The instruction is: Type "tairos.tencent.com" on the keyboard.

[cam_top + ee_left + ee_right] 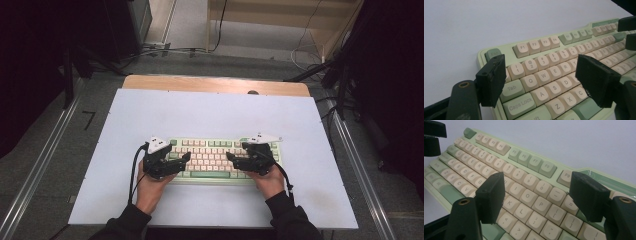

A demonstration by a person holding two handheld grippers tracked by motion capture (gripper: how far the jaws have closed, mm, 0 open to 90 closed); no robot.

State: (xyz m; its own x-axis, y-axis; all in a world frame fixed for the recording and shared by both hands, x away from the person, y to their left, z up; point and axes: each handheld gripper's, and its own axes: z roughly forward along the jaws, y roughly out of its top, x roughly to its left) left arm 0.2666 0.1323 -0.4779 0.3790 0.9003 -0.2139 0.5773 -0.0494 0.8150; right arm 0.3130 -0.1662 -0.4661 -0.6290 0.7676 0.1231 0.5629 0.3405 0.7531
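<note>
Both tongs are spread and pinch nothing: the left tongs (186,158) hover at the keyboard's (212,157) 9 o'clock end, the right tongs (231,158) at 3 o'clock. The keyboard lies mid-bench (210,112). A careless descent could press keys or push it askew.

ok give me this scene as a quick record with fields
item: green and cream keyboard
surface: white mat on a wooden table
left gripper: open, over the keyboard's left end, nothing between the jaws
right gripper: open, over the right end, nothing held
keys near left gripper: Tab, Q, A
</note>
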